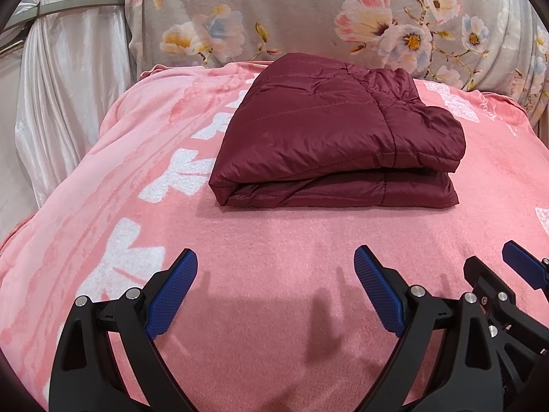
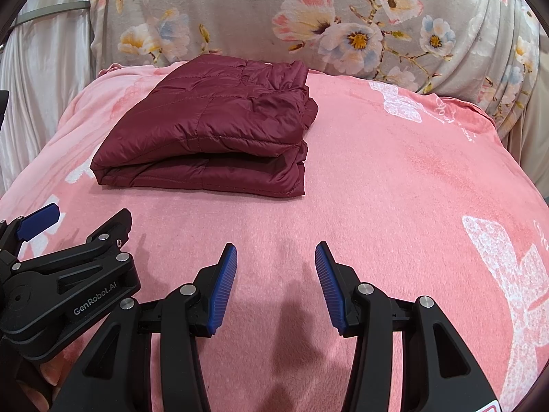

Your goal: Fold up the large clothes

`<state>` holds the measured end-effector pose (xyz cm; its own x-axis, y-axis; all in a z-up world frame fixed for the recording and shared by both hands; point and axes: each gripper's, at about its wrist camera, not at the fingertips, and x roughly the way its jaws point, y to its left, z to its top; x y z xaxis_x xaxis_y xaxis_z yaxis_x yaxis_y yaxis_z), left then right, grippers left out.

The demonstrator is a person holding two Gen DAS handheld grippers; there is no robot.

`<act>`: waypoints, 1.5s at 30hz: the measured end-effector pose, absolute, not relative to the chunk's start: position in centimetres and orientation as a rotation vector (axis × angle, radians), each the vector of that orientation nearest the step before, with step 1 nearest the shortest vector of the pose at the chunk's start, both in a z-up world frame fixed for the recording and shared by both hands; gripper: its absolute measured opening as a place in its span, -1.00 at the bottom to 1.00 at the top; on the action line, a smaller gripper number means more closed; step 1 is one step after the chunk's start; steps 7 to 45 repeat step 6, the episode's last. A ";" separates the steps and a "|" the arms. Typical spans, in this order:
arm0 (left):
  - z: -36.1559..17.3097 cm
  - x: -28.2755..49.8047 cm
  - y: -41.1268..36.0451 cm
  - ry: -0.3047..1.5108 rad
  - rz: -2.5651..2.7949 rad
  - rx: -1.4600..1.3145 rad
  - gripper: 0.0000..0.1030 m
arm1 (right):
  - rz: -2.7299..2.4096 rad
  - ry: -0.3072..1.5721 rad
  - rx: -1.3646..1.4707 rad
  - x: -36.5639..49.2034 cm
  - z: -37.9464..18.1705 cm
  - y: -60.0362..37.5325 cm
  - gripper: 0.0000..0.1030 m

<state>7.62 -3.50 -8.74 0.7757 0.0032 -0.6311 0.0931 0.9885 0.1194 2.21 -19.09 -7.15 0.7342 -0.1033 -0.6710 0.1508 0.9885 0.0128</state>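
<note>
A dark red quilted jacket (image 1: 336, 134) lies folded into a flat stack on the pink blanket (image 1: 274, 240), toward the far side. It also shows in the right wrist view (image 2: 212, 127), left of centre. My left gripper (image 1: 276, 257) is open and empty, held above the blanket in front of the jacket, well short of it. My right gripper (image 2: 276, 250) is open and empty, beside the left one and to the right of the jacket's near edge. Each gripper shows at the edge of the other's view: the right gripper (image 1: 507, 267), the left gripper (image 2: 68, 230).
The pink blanket (image 2: 394, 178) with white patterns covers a bed. A grey floral cloth (image 1: 308, 10) rises behind it. White satin drapes (image 1: 68, 86) hang at the far left. The blanket drops off at the left and right sides.
</note>
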 end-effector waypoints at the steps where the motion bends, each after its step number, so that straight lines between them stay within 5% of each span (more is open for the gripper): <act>1: -8.7 7.7 -3.4 0.680 -0.049 0.147 0.75 | -0.140 0.734 0.067 2.2 -7.2 -19.1 -0.08; 45: -8.7 7.6 -3.3 0.675 -0.048 0.147 0.74 | -0.140 0.731 0.064 2.2 -7.1 -19.3 -0.08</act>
